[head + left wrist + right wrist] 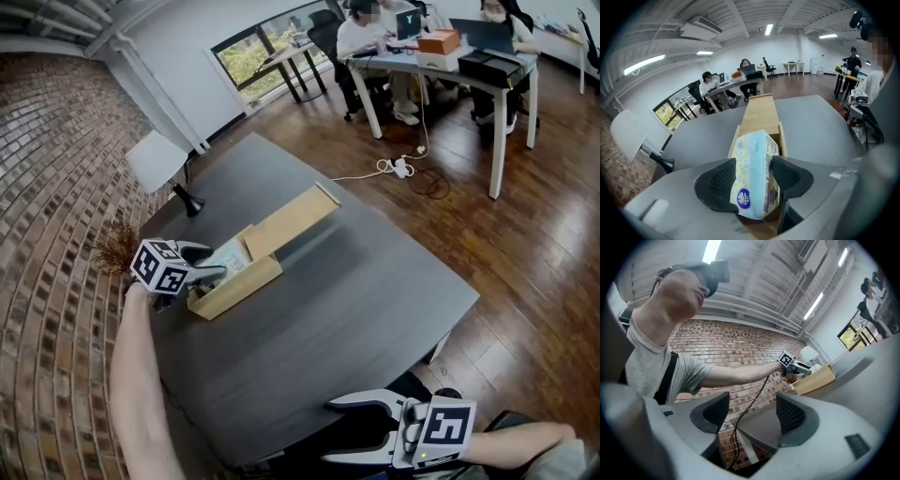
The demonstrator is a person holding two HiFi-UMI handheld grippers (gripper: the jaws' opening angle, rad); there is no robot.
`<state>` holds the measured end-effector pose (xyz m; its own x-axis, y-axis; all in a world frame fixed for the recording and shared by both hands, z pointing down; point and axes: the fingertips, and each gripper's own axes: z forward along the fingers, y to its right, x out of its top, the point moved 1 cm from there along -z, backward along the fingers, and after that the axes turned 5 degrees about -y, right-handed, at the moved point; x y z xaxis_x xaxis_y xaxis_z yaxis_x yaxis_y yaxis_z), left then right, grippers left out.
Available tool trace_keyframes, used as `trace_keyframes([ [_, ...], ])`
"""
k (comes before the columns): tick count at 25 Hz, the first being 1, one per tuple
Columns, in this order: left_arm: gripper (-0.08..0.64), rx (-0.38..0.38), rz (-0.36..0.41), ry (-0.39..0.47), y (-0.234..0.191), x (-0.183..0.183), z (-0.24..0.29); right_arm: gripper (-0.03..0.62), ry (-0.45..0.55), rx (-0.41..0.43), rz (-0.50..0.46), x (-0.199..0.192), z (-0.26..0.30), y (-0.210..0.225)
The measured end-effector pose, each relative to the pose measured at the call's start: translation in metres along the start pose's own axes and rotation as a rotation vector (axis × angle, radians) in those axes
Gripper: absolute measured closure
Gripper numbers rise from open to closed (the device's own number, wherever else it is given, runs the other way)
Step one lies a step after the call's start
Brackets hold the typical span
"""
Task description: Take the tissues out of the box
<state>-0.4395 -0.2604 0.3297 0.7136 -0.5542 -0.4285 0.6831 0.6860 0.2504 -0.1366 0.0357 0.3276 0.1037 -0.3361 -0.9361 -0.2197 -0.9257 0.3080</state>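
A light wooden box [239, 281] lies on the dark table [356, 291] with its lid [291, 220] raised toward the far side. A pale blue and yellow tissue pack [754, 173] stands on edge in the box [759, 115]. My left gripper [753, 180] is shut on the pack, one pad pressed on each side. In the head view that left gripper [208, 272] sits at the box's near-left end over the tissue pack [225, 259]. My right gripper [361, 429] hangs open off the table's near edge, nothing between the right gripper's [752, 413] fingers.
A white desk lamp [164, 169] stands at the table's far-left corner beside a brick wall. People sit at a white desk [450, 66] beyond, with cables on the wooden floor [403, 169]. A dried plant [117, 246] is left of the box.
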Motion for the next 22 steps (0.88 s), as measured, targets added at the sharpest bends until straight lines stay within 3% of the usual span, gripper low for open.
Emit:
trace_keyframes([
  [4,0.213,-0.015,-0.058,-0.048,-0.002,-0.008,0.011,0.284,-0.003,0.005,-0.006,-0.001,0.001,-0.001],
  [11,0.208,-0.126,-0.212,-0.005,-0.003,-0.013,0.024,0.284,0.004,-0.008,0.013,0.001,-0.001,0.005],
  [14,0.216,-0.108,-0.182,0.045,-0.002,-0.010,0.025,0.284,0.015,-0.012,0.031,0.002,-0.001,0.008],
  [18,0.245,0.011,-0.090,0.102,-0.002,-0.008,0.019,0.284,0.019,-0.011,0.056,0.001,-0.002,0.010],
  [22,0.265,0.130,-0.002,0.051,-0.004,-0.008,0.010,0.284,0.026,-0.012,0.061,-0.002,-0.003,0.010],
])
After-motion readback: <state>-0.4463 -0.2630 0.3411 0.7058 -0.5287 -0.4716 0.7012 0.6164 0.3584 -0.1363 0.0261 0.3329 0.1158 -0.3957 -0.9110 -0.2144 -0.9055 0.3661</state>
